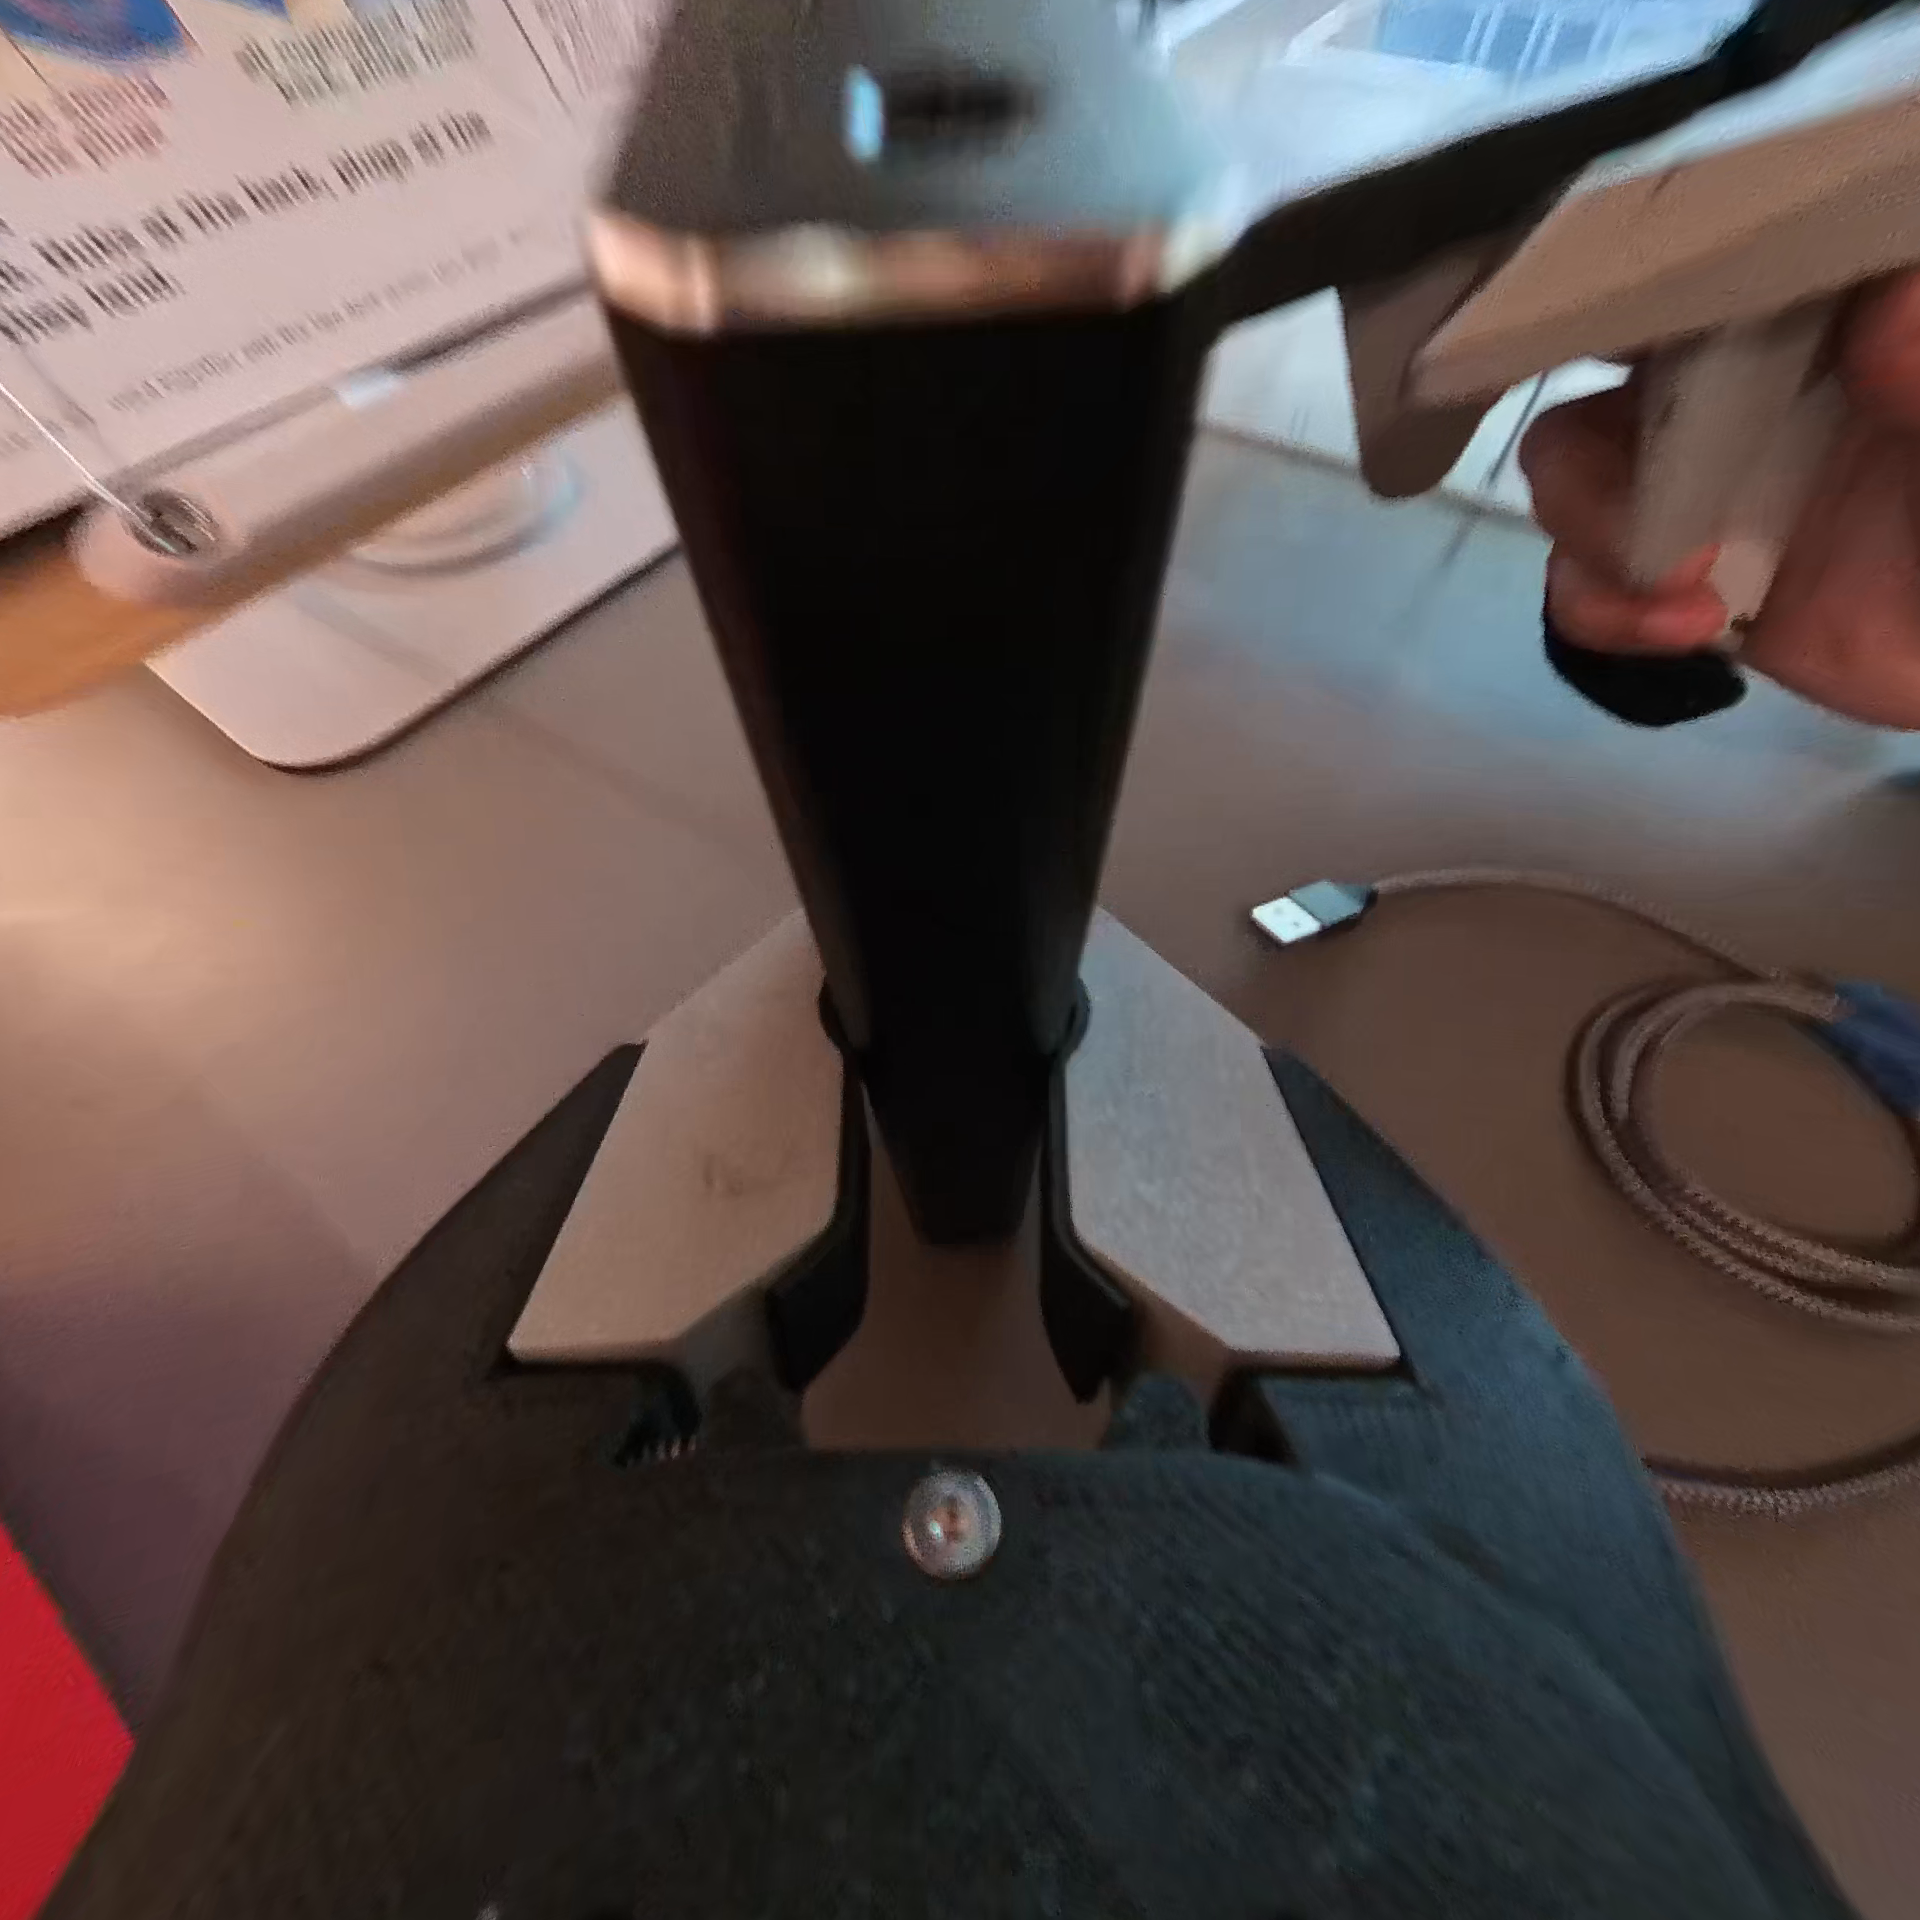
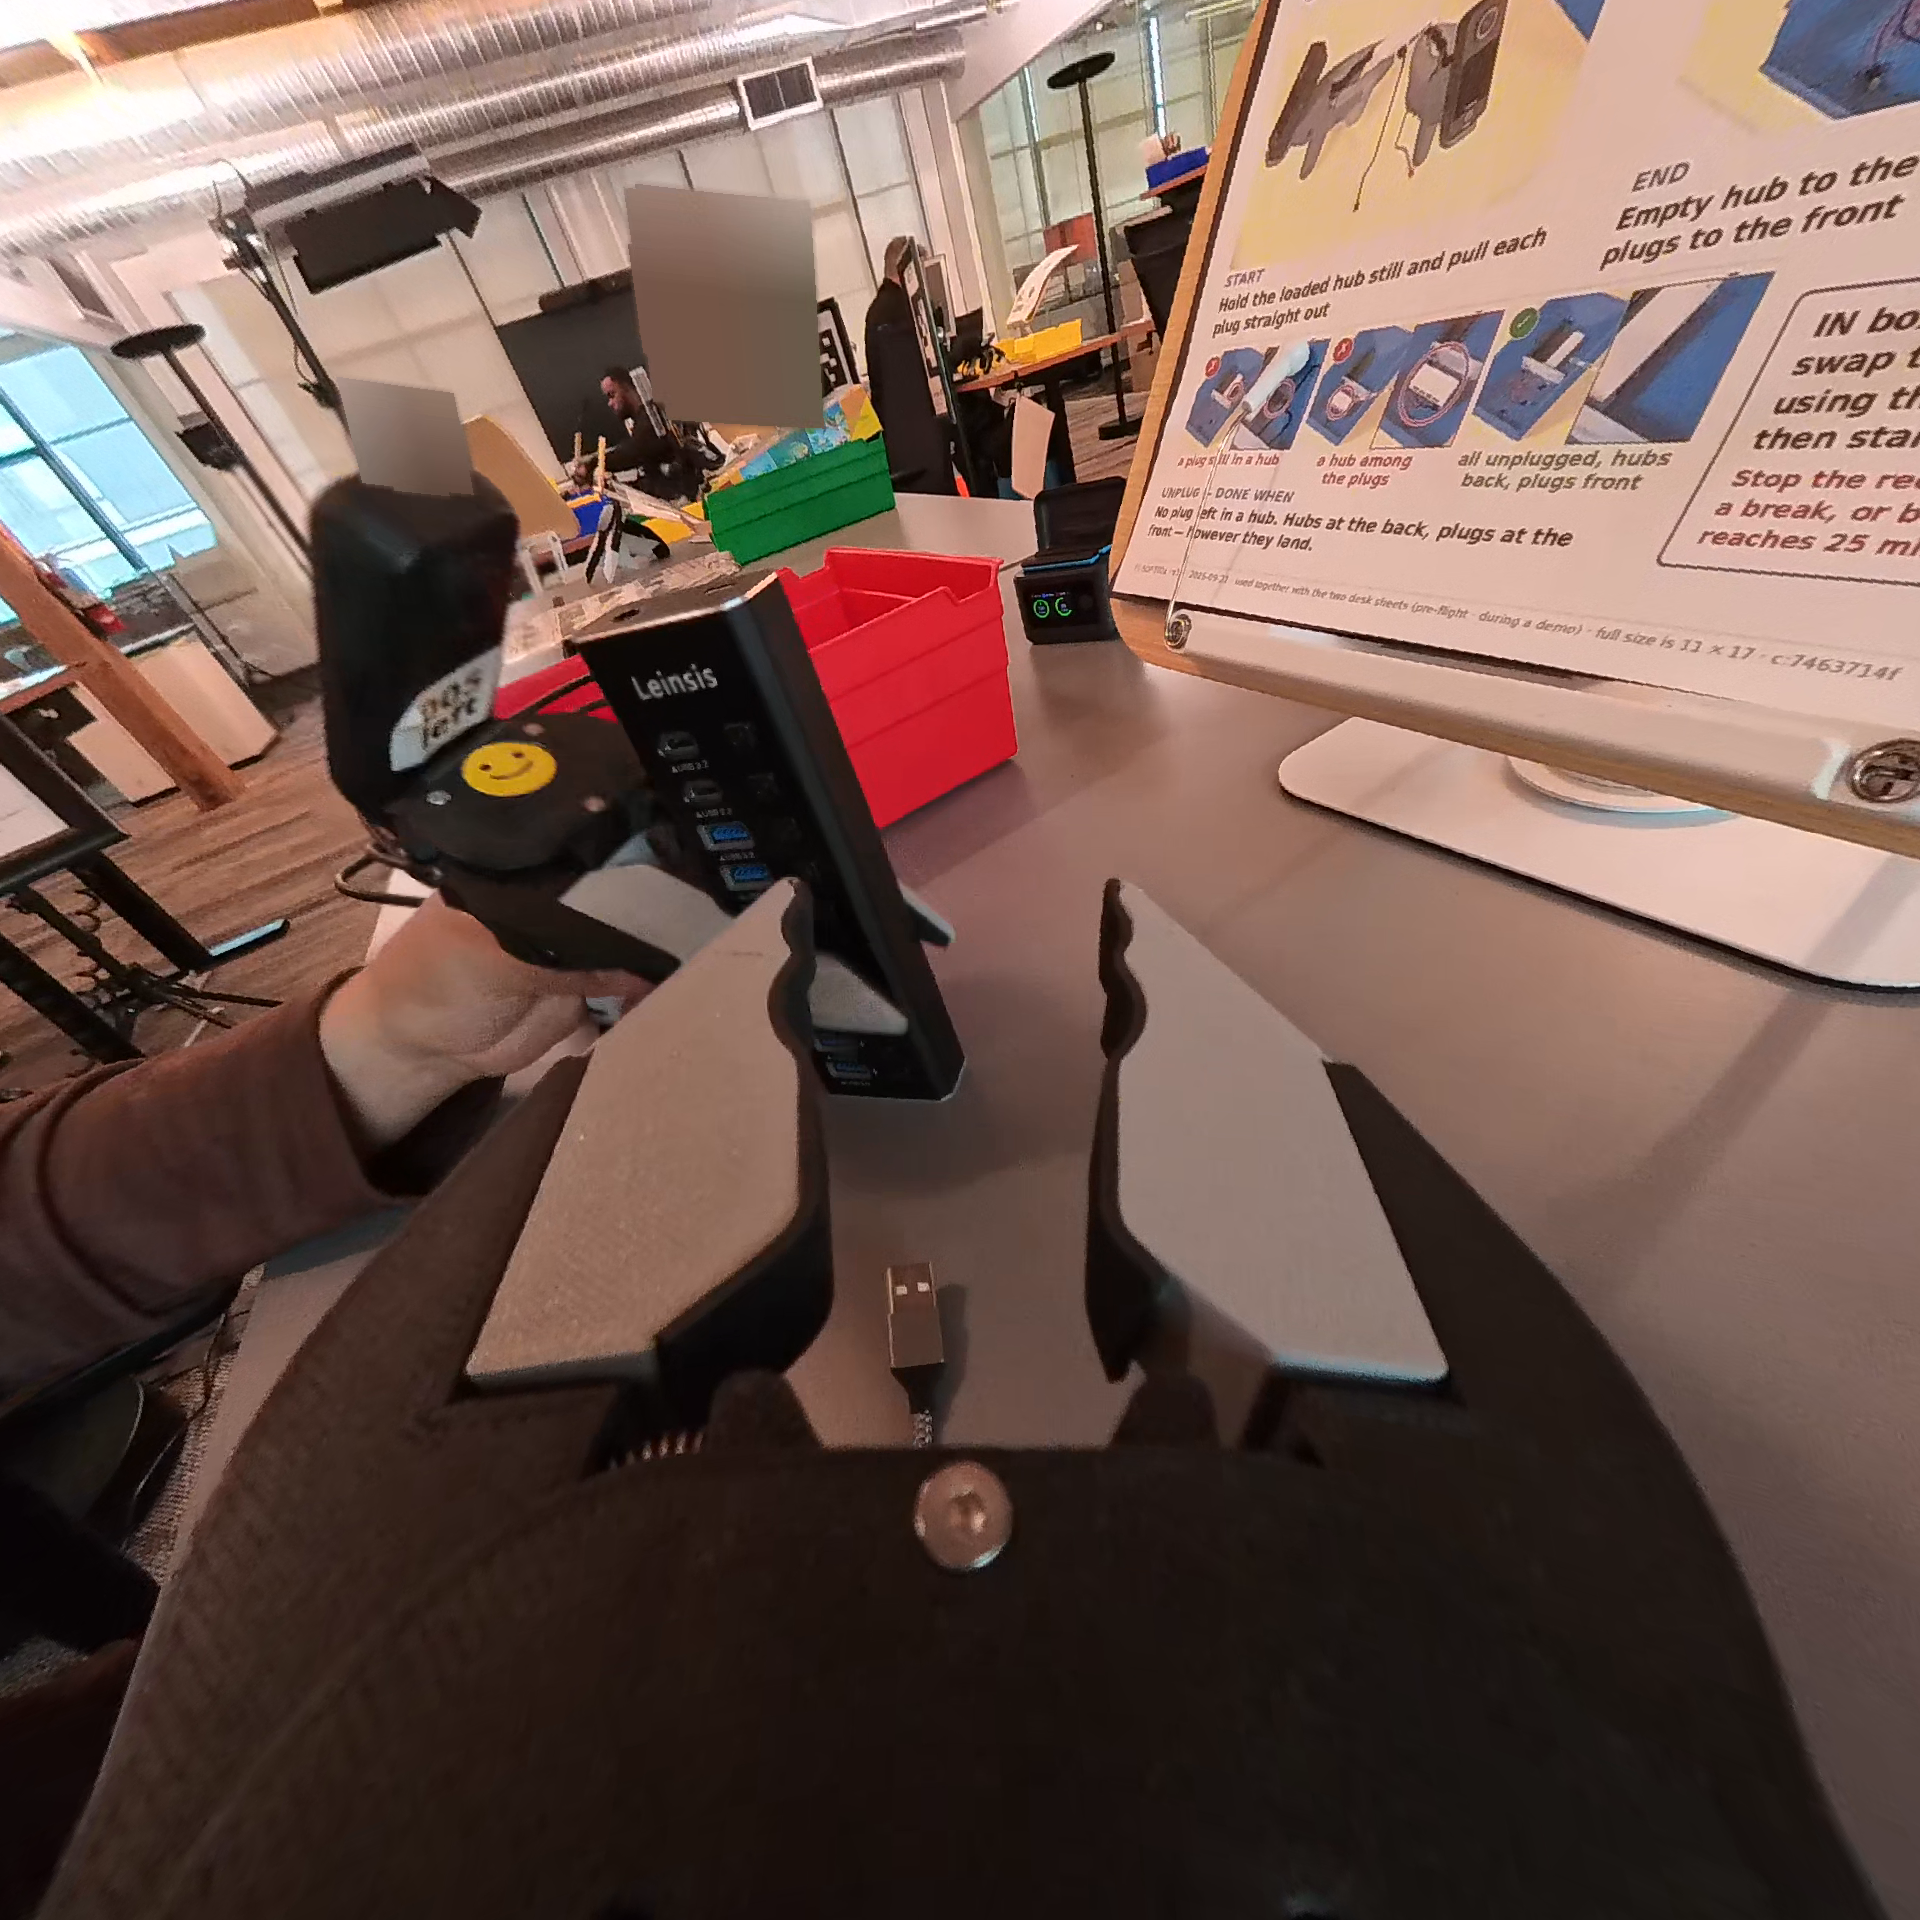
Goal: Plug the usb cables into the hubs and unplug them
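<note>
Clamping the black hub [image 2: 774, 821] upright in your left gripper [image 1: 954, 1023], you tilt it over the grey table [image 2: 1455, 1039]. Your right gripper [image 2: 956, 935] hovers spread wide above a USB plug [image 2: 914, 1314] (busy workshop behind).

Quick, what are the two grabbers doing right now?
Left gripper: closed on the black hub.
Right gripper: open, empty, USB plug lying between its fingers.

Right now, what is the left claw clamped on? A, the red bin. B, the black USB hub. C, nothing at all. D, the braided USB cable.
B: the left claw is shut on the black USB hub, holding it tilted with its lower end at the table, while the USB plug lies loose on the table between the open fingers of the right claw.
</note>
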`<state>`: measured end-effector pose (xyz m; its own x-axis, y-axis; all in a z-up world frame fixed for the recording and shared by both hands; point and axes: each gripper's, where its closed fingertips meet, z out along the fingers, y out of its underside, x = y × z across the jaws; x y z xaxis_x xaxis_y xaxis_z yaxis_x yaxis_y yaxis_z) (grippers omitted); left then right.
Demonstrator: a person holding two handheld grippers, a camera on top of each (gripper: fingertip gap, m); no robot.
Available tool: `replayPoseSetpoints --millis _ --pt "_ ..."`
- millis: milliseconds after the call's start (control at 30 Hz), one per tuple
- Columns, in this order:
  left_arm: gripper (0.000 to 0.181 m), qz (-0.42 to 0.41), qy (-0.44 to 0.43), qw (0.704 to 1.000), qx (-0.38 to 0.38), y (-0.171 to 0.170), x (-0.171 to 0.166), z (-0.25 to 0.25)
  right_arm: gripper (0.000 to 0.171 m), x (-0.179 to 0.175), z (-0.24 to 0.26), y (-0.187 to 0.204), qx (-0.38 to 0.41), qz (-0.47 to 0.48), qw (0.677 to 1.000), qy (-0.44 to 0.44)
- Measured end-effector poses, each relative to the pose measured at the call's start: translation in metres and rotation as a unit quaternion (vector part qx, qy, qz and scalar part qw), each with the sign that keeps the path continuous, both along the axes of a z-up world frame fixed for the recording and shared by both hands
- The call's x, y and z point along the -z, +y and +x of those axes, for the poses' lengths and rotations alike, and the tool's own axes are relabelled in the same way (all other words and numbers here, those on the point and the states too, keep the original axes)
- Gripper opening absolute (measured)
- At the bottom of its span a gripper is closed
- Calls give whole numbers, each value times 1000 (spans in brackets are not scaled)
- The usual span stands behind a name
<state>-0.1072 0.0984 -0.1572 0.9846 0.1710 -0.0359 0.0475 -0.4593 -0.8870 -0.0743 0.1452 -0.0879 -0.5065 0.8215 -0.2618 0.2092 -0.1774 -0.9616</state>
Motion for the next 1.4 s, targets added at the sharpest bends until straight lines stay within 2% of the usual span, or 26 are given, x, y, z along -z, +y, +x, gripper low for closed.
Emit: replayPoseSetpoints --millis 133,267,467,633,800,900,1033,1167,1300,1400 --pt "29 -16 12 1000 1 0 4 0 52 1 0 -4 -6 3 1000 -2" --pt "28 5 17 1000 12 5 -4 7 52 2 1 -9 -15 6 1000 -2" --pt "28 31 16 998 48 10 -14 20 57 -3 9 -31 -81 -19 997 5" --pt "28 64 -11 995 78 13 -23 31 61 1 10 -39 -100 -20 995 -6" --pt "28 109 -82 987 85 10 -34 29 67 3 11 -43 -109 -12 994 -7" --pt "28 124 -111 983 81 9 -36 26 79 11 8 -48 -93 42 995 -5" --pt "28 137 -144 978 72 9 -37 22 74 26 9 -66 -81 148 986 5" --pt "28 159 -189 966 81 11 -41 26 84 49 1 -80 -58 199 978 -24" --pt "28 168 -202 961 85 12 -43 27 79 65 -12 -71 8 271 962 -43" --pt "28 173 -209 958 94 13 -45 31 73 69 -12 -71 7 293 955 -43"
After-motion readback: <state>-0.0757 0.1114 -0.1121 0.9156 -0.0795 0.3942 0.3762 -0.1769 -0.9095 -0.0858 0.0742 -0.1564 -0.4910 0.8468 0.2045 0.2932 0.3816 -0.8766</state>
